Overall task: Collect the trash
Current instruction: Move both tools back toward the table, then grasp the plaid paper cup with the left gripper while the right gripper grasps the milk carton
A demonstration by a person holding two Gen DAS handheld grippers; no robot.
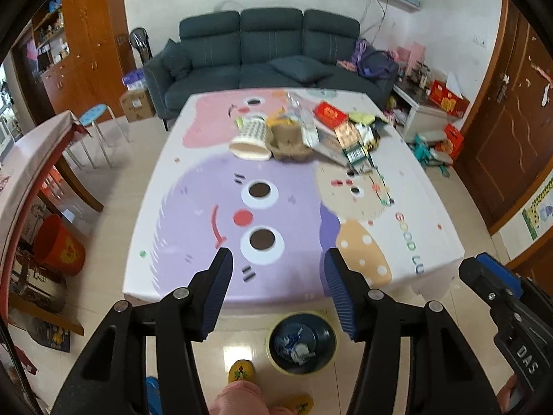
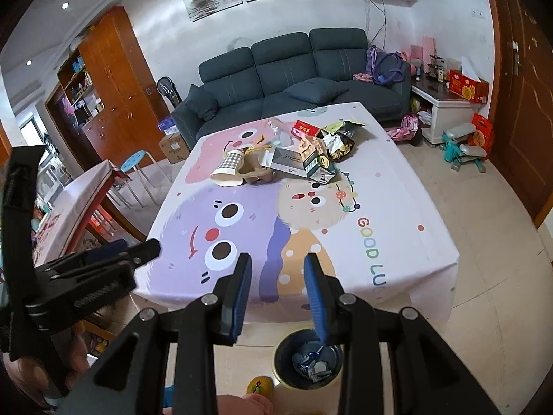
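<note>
- Trash (image 1: 304, 131) sits in a heap on the far part of the table (image 1: 432, 228), which has a cartoon cloth.
- In the heap are a checked paper cup (image 2: 226, 169) on its side, a brown cup carrier (image 2: 257, 173), a red box (image 2: 306, 128) and some crinkly wrappers (image 2: 340, 138).
- On the floor by the near edge of the table stands a dark bin (image 1: 300, 342) with crumpled bits inside.
- Left gripper (image 1: 276, 294) is up over the near edge, its blue pads (image 1: 216, 294) wide apart, holding nothing.
- Right gripper (image 2: 278, 297) is beside it, pads (image 2: 316, 297) apart too, and empty.
- A yellow slipper (image 1: 241, 371) shows near the bin.
</note>
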